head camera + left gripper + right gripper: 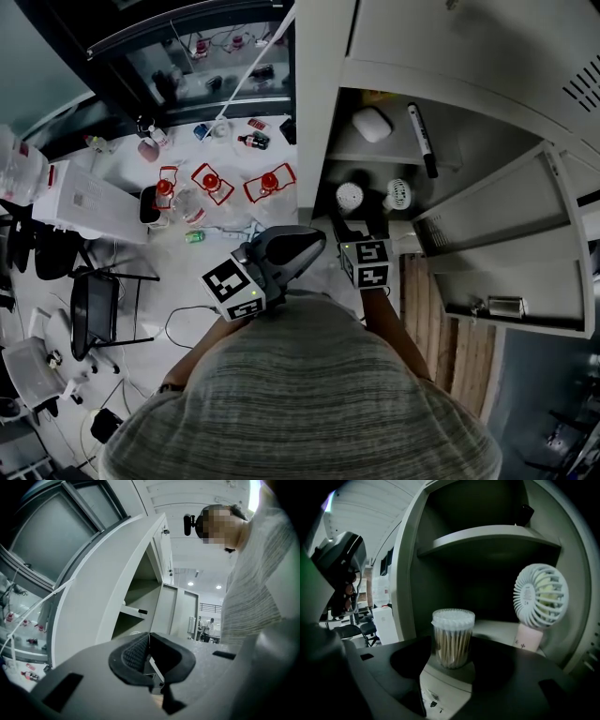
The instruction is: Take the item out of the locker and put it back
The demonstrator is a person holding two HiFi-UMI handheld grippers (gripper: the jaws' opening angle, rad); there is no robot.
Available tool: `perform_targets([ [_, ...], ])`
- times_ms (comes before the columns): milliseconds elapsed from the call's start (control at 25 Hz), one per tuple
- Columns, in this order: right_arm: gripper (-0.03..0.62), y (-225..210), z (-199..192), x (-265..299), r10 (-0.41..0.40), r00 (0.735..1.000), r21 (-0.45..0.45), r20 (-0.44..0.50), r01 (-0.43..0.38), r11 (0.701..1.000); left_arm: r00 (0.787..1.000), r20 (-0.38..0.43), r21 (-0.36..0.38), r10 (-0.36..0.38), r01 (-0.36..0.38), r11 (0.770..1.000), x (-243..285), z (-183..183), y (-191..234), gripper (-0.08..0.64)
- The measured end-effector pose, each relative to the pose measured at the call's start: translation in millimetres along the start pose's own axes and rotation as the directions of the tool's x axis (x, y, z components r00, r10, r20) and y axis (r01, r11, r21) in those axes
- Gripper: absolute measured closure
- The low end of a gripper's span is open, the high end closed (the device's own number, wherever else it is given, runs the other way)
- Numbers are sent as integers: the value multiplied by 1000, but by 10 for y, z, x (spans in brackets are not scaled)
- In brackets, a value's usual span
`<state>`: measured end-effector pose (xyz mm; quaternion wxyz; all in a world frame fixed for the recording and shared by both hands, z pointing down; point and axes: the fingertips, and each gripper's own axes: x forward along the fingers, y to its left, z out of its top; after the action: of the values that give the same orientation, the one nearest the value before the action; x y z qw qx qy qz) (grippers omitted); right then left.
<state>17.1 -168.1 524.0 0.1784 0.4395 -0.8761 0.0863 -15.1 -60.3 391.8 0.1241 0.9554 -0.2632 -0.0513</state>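
Observation:
The grey locker (322, 112) stands open. On its lower shelf a clear jar of cotton swabs (350, 197) with a white lid stands upright beside a small white fan (398, 194). My right gripper (354, 232) reaches into that compartment. In the right gripper view the jar (452, 637) fills the gap between the jaws, whose dark pads lie against both of its sides, and the fan (540, 603) stands to its right. My left gripper (291, 246) hangs outside the locker's left edge. Its jaws (150, 660) are shut with nothing in them.
A white puck-shaped object (372, 124) and a black marker (422, 141) lie on the upper shelf. The locker door (511, 253) swings open to the right. A cluttered table (122, 155) with red-framed items (213, 183), a white box (89, 202) and chairs (94, 305) lies to the left.

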Motion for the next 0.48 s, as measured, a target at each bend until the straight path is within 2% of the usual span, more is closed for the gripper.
perform_targets([
  [280,331,-18,384,-293,-17,997,-11,74,18,1000,999,-1,-6,-51,50,999,108,3,-55,551],
  [480,331,25,786,-592,-6,991,-68,134,15,998,997,0,-14,-76,76,997,167,1,-57,551],
])
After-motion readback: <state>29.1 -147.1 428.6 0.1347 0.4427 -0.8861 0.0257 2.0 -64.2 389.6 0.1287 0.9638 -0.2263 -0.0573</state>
